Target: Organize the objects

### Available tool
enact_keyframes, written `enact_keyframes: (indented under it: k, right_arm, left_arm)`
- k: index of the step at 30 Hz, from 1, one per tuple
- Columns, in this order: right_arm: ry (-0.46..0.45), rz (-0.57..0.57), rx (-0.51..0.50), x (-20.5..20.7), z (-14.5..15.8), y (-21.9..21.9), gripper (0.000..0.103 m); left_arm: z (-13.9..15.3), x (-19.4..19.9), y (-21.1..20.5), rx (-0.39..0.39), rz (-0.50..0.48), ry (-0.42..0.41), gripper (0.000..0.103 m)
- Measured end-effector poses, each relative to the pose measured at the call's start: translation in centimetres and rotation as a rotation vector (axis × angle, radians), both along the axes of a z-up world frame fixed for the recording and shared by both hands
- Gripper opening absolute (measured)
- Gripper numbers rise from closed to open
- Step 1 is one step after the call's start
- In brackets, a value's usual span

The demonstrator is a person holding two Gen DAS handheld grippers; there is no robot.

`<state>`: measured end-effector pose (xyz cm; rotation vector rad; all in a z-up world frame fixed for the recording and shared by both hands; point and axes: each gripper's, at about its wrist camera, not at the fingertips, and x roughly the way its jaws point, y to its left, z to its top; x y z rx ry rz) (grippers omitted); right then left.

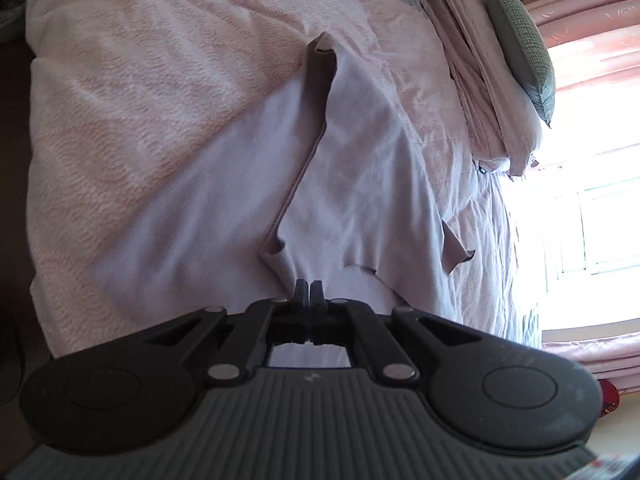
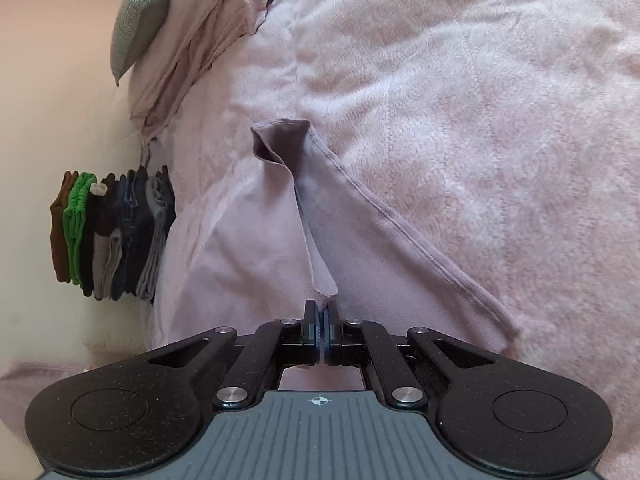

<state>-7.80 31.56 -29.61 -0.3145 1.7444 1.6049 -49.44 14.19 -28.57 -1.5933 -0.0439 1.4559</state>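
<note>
Mauve shirt (image 2: pixel 260 240), pale pink textured blanket (image 2: pixel 480 120), grey-green pillow (image 2: pixel 138 16), pink curtains (image 1: pixel 592 32), green folded garment (image 2: pixel 78 224)

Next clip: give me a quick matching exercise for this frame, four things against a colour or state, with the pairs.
Things:
1. left tongs
2. lilac garment
3. grey-green pillow
4. stack of folded clothes

States:
a. propped at the head of the bed, beside crumpled pinkish fabric
b. shut on an edge of cloth
c. mixed colours, one bright green, at the bed's edge
d. spread over the fuzzy pink blanket, pinched at two points

Pairs: 1-b, 2-d, 3-a, 4-c. The right tongs are also shut on the garment.
</note>
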Motion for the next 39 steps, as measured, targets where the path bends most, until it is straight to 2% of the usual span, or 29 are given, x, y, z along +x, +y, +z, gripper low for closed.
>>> enact_keyframes:
  k: [3, 5, 9, 10, 14, 15, 20, 24, 32, 35, 39]
  right_arm:
    - [-0.019, 0.008, -0.023, 0.5, -0.1, -0.9, 0.0]
    - [-0.025, -0.006, -0.039, 0.7, -0.5, -1.1, 0.0]
    - [-0.032, -0.014, -0.039, 0.3, -0.7, -0.5, 0.0]
    - [-0.034, -0.01, -0.038, 0.1, -0.7, -0.3, 0.0]
    - [-0.054, -0.005, -0.039, -0.2, -0.7, 0.1, 0.0]
    - [-0.056, -0.005, -0.038, 0.0, -0.7, 0.1, 0.0]
    - [-0.028, 0.006, -0.009, 1.1, 0.3, -0.7, 0.0]
    - [-0.048, 0.018, -0.02, 1.8, 0.3, -1.6, 0.0]
    - [-0.02, 0.024, -0.051, 2.3, -0.3, -2.5, 0.0]
    - [-0.058, 0.051, -0.056, 2.0, -0.7, -2.6, 0.0]
    - [-0.136, 0.103, -0.041, 1.3, -1.5, -2.8, 0.0]
  left_arm:
    - [0.0, 0.1, -0.9, 0.013, -0.004, -0.032, 0.0]
    - [-0.3, -0.1, -1.1, 0.009, 0.033, -0.06, 0.0]
    - [-1.1, -0.6, -0.4, -0.003, 0.113, -0.08, 0.017]
    - [-1.3, -0.6, 0.0, -0.007, 0.112, -0.074, 0.018]
    - [-1.8, -0.1, 1.4, -0.016, 0.094, -0.052, 0.016]
    - [-1.7, 0.0, 1.5, -0.015, 0.081, -0.043, 0.0]
    - [0.0, 0.4, -0.1, 0.017, 0.025, 0.02, 0.0]
    - [-0.1, 0.7, -1.9, -0.008, 0.015, 0.02, 0.0]
    - [-0.8, 0.8, -3.7, -0.024, 0.055, -0.015, 0.0]
    - [-1.1, 1.0, -3.3, -0.034, 0.046, 0.003, 0.0]
    - [-2.2, 1.0, -3.1, -0.097, 0.036, 0.048, 0.0]
